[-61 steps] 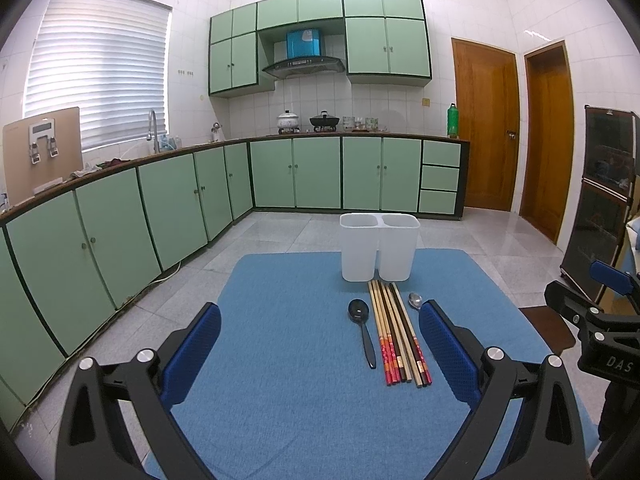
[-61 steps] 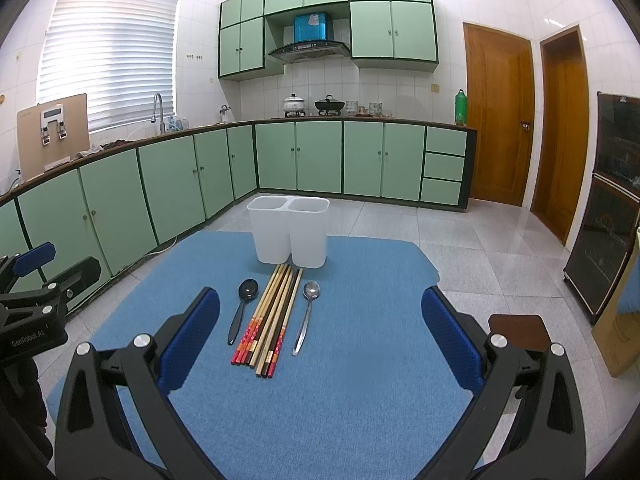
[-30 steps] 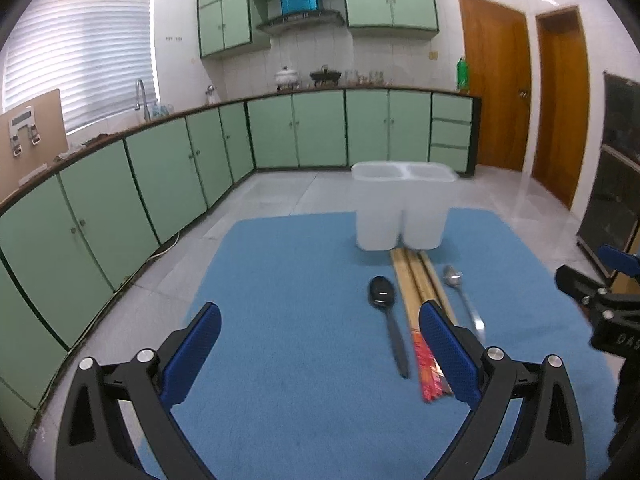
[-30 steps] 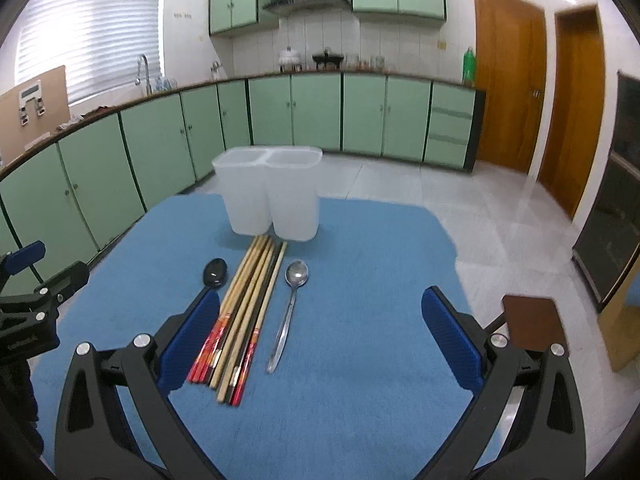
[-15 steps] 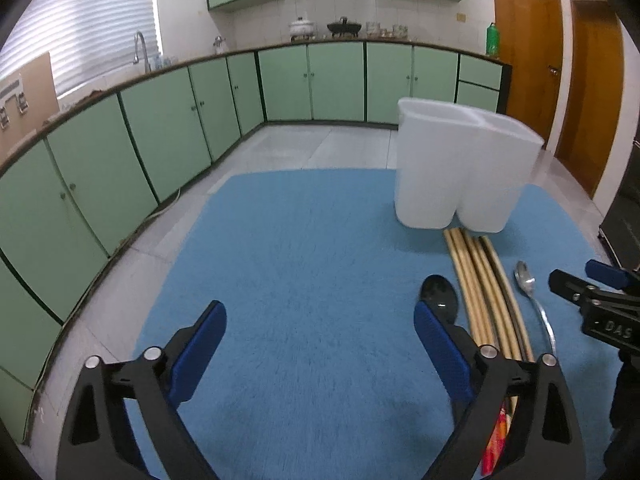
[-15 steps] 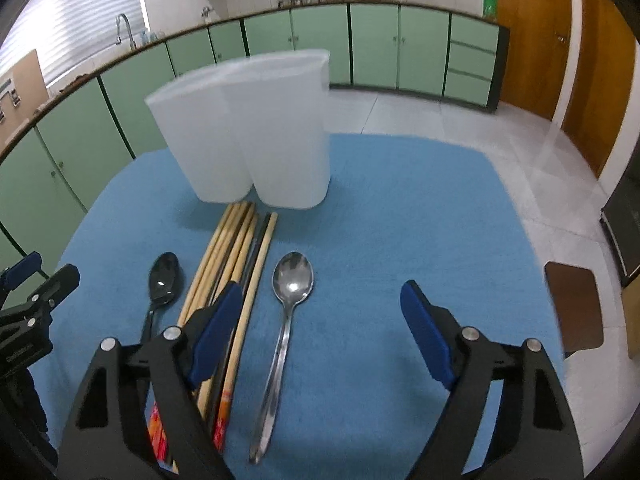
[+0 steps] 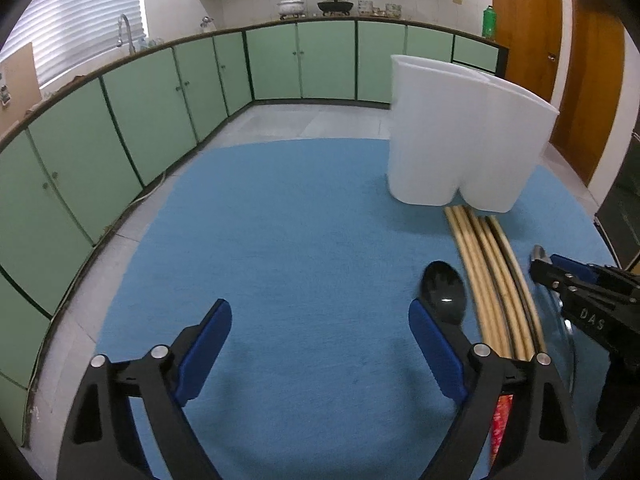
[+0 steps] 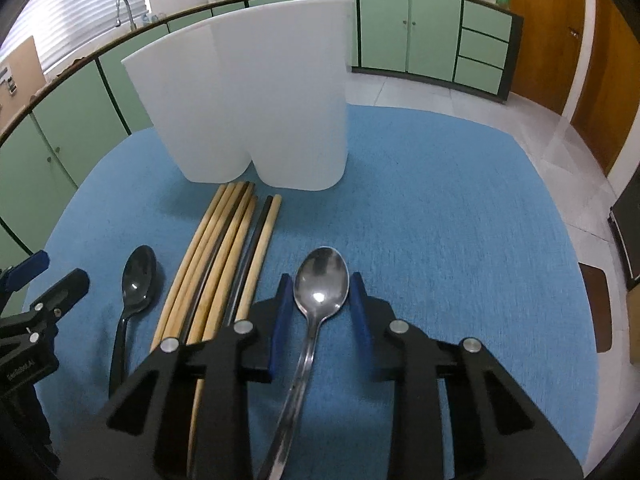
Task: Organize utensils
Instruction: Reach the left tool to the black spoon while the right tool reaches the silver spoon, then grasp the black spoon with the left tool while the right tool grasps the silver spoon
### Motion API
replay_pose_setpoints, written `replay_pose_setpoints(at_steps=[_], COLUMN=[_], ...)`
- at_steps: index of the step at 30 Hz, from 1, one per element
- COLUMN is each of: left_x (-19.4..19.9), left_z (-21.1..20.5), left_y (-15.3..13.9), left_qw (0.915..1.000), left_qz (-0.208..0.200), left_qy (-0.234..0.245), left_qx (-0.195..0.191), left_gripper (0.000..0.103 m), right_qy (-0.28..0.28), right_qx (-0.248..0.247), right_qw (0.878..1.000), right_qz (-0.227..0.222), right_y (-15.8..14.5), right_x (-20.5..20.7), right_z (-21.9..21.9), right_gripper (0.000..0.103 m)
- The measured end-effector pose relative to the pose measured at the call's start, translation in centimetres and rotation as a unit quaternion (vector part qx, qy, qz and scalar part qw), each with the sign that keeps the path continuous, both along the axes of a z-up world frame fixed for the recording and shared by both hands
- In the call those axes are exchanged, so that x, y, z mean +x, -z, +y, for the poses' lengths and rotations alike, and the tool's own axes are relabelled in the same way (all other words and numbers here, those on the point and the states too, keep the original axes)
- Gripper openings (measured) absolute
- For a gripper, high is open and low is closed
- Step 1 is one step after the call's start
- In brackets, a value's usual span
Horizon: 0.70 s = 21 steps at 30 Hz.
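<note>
**Steel spoon framed by the right claw, not yet gripped**

Steel is seen between the blue pads of the right claw (image 8: 318, 292): the metal spoon (image 8: 319, 286) lies on the blue mat (image 8: 440, 240) with its bowl flanked on both sides and its handle running back beneath the claw body. The jaws are narrowed about the bowl, yet a sliver of mat shows on each side, so contact cannot be confirmed and no grip is judged to have been made.

Just to the left of that claw a bundle of chopsticks (image 8: 224, 256) is laid lengthwise, its nearest stick close beside the left pad. Further left lies the black spoon (image 8: 138, 276). Ahead, past the chopstick tips, the white two-compartment holder (image 8: 256, 104) stands upright on the bench.

The left claw (image 7: 320, 326) is held wide and empty above bare mat, with the black spoon's bowl (image 7: 442, 298) just beyond its right pad.

Several faults may be expected from here. If the jaws are closed on the rounded bowl rather than the neck, the smooth steel could be squeezed forward out of the pads. The spoon lies flat, so the pads may ride over it if not lowered onto the mat. The left pad could catch the nearest chopstick and scatter the bundle. A spoon pinched at one end may also swing when lifted and strike the holder's rim.
</note>
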State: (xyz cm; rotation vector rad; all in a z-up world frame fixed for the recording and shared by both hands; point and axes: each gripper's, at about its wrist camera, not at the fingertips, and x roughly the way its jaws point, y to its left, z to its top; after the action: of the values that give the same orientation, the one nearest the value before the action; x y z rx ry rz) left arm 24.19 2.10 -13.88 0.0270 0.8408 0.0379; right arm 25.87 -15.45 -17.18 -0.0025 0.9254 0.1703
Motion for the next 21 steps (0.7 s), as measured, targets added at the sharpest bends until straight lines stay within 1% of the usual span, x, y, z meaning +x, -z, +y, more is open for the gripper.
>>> replay_pose_setpoints(at_steps=[4,10,19,21], left_x=[0.8,3.1,5.7,6.0], left_z=[-1.7,-3.9,-4.5,-4.3], left_y=[0.0,0.8,2.0,2.1], left_qw=[0.9998,0.9993,0.9986,0.9984], left_qz=[0.002,0.016,0.041,0.046], left_qy=[0.02,0.034,0.033,0.032], left_qx=[-0.009,-0.004,0.002,-0.006], left_gripper=[0.088,0.089,0.089,0.089], right_qy=[0.001,0.003,0.001,-0.003], right_qx=[0.01,0.014,0.017,0.017], right_qw=[1.0,1.0,1.0,1.0], right_qz=[0.001,0.003,0.001,0.004], right_y=[-0.2,-0.5,-0.3,-0.3], right_x=[-0.2,0.0,-0.2,-0.2], right_z=[-0.9,-2.1,-1.9,-2.0], right_gripper=[0.027,0.028,0.028,0.029])
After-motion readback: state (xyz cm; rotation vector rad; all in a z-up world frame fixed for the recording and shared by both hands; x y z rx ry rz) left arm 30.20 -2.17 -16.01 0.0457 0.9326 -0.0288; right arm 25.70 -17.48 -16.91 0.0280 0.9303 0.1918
